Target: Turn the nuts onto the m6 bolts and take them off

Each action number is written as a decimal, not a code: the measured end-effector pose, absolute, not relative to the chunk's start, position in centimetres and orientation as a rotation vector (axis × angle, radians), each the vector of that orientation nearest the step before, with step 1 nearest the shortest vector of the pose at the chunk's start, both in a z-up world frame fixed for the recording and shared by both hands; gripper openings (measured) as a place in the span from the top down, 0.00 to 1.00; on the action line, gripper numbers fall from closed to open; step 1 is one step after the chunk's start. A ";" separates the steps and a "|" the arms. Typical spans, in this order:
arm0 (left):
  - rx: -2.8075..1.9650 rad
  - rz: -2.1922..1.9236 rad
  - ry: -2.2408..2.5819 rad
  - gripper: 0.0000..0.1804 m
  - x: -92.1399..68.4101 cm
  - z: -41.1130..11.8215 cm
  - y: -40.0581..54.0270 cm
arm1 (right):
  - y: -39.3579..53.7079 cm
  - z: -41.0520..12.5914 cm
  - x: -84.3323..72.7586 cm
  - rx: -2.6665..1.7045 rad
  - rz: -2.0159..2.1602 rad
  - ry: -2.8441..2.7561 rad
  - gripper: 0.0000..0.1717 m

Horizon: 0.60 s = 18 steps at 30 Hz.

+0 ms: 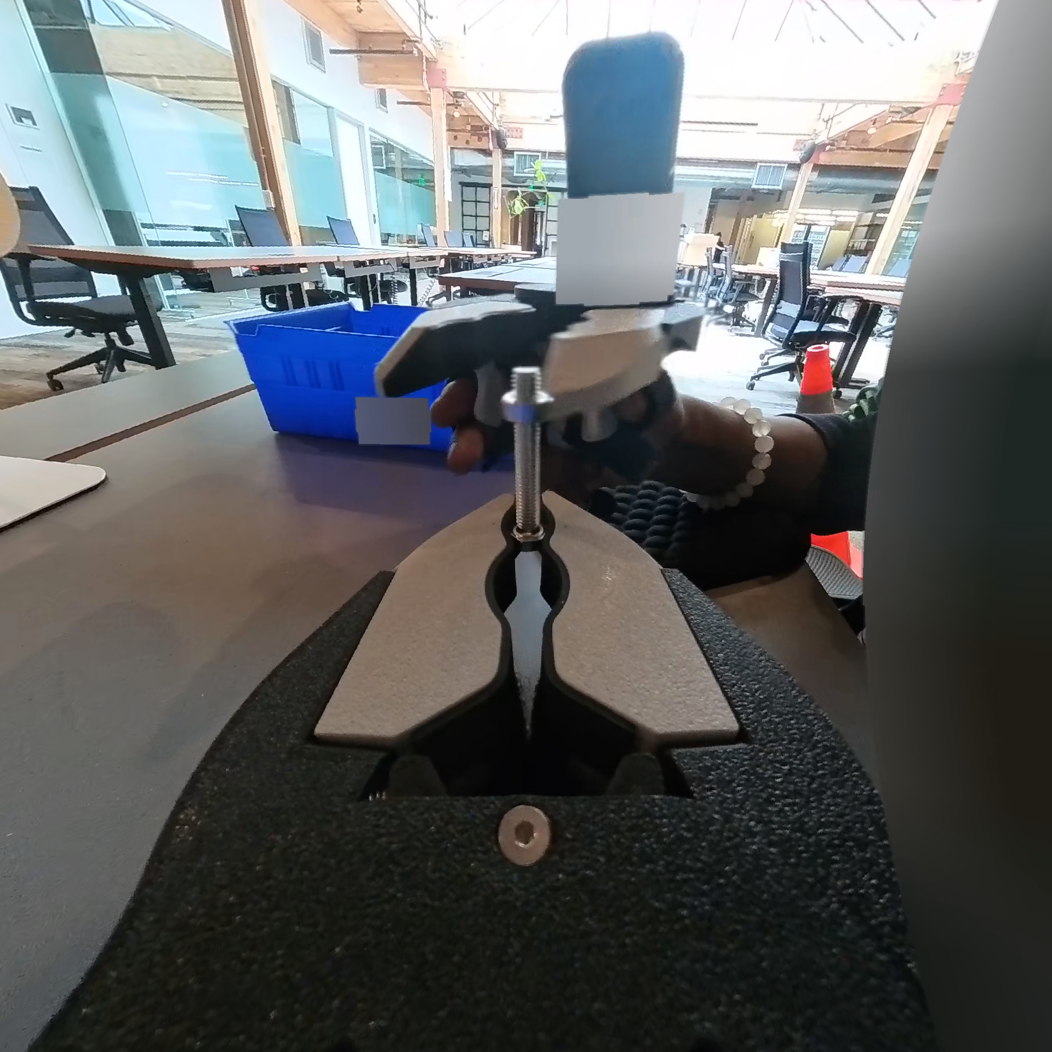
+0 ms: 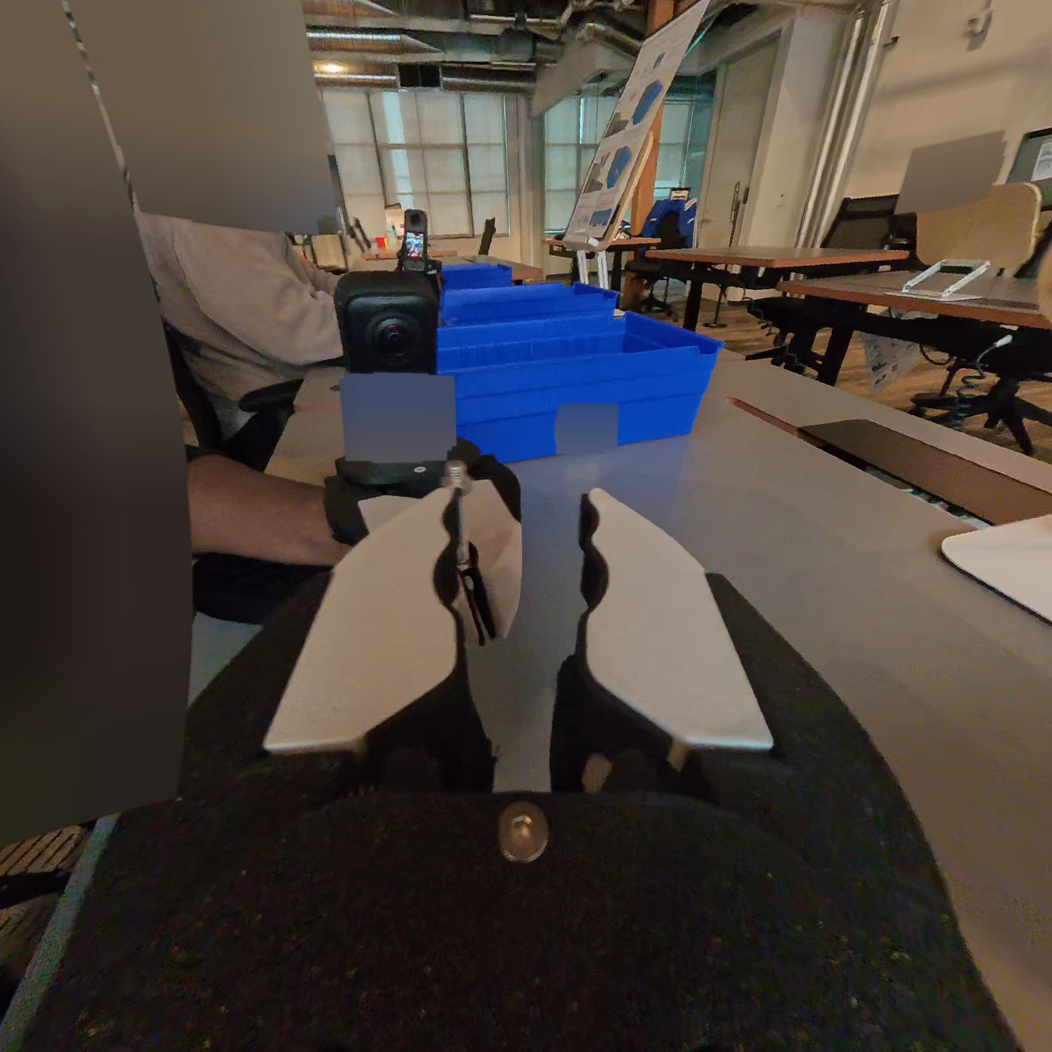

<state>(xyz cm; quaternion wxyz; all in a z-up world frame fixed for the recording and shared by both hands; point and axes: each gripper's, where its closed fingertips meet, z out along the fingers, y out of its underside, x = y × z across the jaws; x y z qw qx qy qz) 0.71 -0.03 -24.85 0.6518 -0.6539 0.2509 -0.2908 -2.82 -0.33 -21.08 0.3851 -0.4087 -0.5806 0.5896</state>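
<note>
Pinching the M6 bolt [image 1: 526,455] upright by its head, the left gripper [image 1: 526,532] is doing fine; right gripper's [image 2: 515,498] fingers are spread beside the flange nut [image 1: 526,401] near the tip. Small, stiff, probably slippery steel: grab its flats.

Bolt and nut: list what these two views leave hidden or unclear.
- Bolt head: left wrist view, sunk in the notch between the shut left tongs.
- Nut contact: left wrist view, the blurred right tongs sit close behind it; touching or not is unclear.
- Nut in the right wrist view: small and blurred, thread detail lost.
- Blue bin contents: both views, walls hide them.
</note>
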 end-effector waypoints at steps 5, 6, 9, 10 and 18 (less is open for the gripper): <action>-1.487 -0.660 0.572 0.98 0.7 -24.9 0.0 | -0.3 -20.7 -2.7 -1.046 1.551 -1.463 0.73; -1.487 -0.660 0.573 0.98 0.7 -24.9 0.0 | -0.6 -20.9 -2.8 -1.040 1.538 -1.478 0.69; -1.486 -0.659 0.572 0.98 0.7 -24.9 0.0 | -0.4 -20.9 -2.8 -1.039 1.518 -1.467 0.77; -1.485 -0.661 0.569 0.98 0.7 -24.8 0.0 | 0.0 -20.7 -2.7 -1.046 1.527 -1.442 0.82; -1.488 -0.653 0.576 0.98 0.8 -24.9 0.0 | -0.4 -21.0 -2.8 -1.040 1.501 -1.475 0.74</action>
